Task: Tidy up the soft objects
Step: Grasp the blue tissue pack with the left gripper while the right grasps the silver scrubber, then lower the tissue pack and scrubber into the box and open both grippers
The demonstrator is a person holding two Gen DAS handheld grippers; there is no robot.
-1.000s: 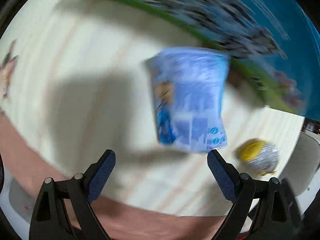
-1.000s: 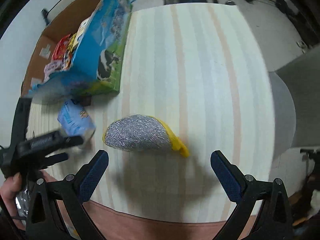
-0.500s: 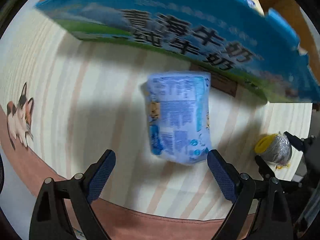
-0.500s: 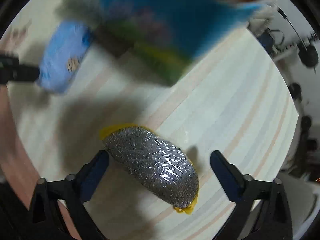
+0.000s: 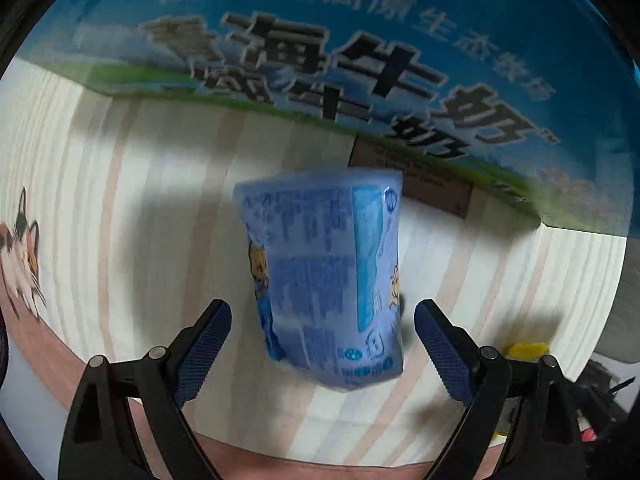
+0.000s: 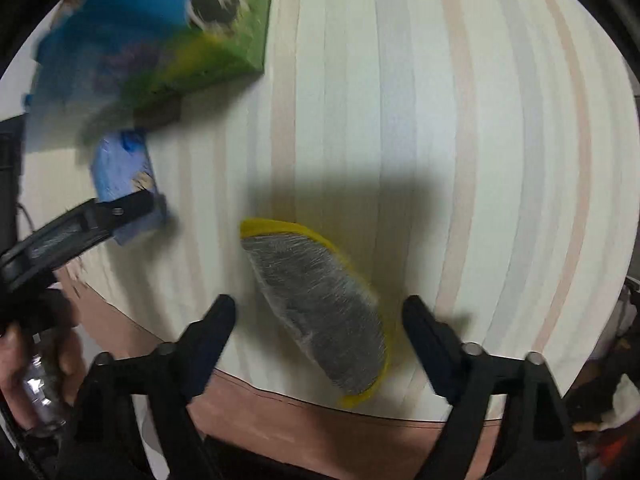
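Note:
A soft blue packet (image 5: 328,280) lies on the striped tabletop below a blue milk carton box (image 5: 360,60). My left gripper (image 5: 322,340) points down over it, open, and the packet's near end sits between the jaws with gaps on both sides. A silver scouring sponge with a yellow back (image 6: 320,308) lies slantwise between the jaws of my right gripper (image 6: 318,324). These jaws are opening and the pads do not touch the sponge. The right wrist view also shows the left gripper (image 6: 100,216) at the packet (image 6: 120,176).
The carton box (image 6: 160,40) stands at the far left of the table. The table's brown front edge (image 6: 320,412) runs just under both grippers. A cat picture (image 5: 20,264) is at the left edge. A hand (image 6: 24,352) holds the left gripper.
My left gripper has come closer to the blue packet, whose near end is now between its jaws. The right gripper has sunk over the sponge, which now lies between its jaws.

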